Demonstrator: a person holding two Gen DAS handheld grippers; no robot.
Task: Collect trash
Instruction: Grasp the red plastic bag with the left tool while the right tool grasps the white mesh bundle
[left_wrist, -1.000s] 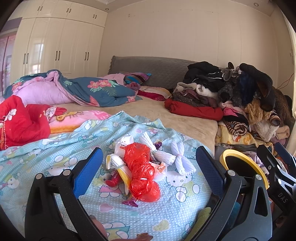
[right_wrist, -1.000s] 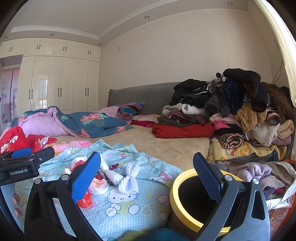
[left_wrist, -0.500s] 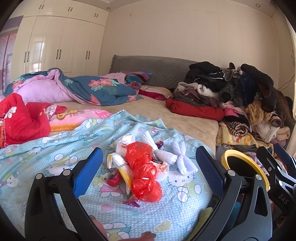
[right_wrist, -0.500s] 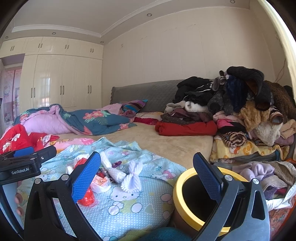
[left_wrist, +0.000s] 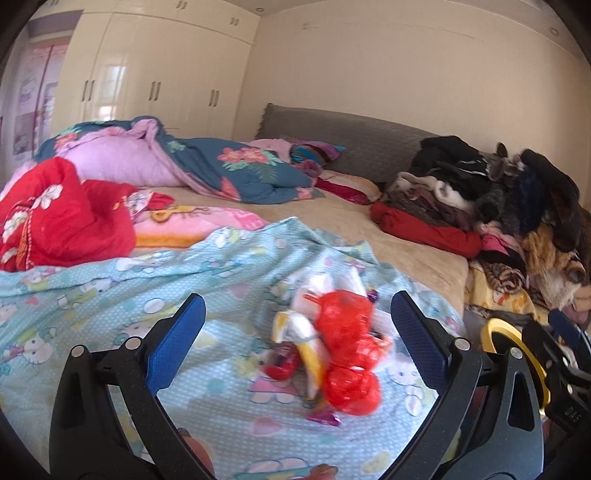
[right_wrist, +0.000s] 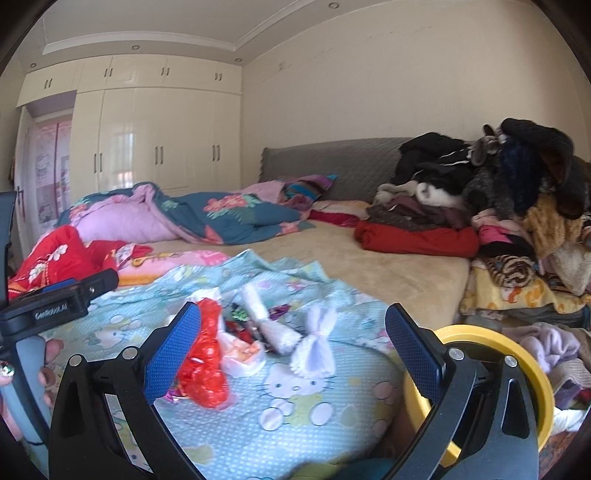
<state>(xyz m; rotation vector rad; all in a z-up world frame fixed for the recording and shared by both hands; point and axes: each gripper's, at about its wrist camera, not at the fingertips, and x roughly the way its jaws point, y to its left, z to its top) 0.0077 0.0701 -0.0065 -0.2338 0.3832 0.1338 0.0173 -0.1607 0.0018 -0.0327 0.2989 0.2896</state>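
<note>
The left hand-held gripper (left_wrist: 297, 332) hovers low over the bed, its blue-padded jaws spread wide with nothing between them, aimed at a small heap of trash; fingertips (left_wrist: 195, 452) of the person holding it peek in at the bottom edge of its own view. The right hand-held gripper (right_wrist: 293, 330) is likewise held level above the foot of the bed, jaws wide apart and empty, framing the same heap from the other side. The trash lies on a light-blue cartoon-print blanket (right_wrist: 295, 424): a crumpled red plastic bag (right_wrist: 203, 373), shiny and twisted into lumps, with a white wrapper (right_wrist: 242, 354) touching it, a rolled white tissue (right_wrist: 267, 325) just behind, and a white tissue pinched into a bow shape (right_wrist: 314, 350) beside that. In the left wrist view the heap is motion-blurred, so a yellow-and-white piece (left_wrist: 303, 339) next to the bag may be a peel or a wrapper; it is hard to tell. A yellow-rimmed bin (right_wrist: 524, 369) stands beside the bed at its corner, near the heap, partly hidden behind the right gripper's jaw. A pile of clothes (right_wrist: 498, 192) is heaped on the far right of the bed.
</note>
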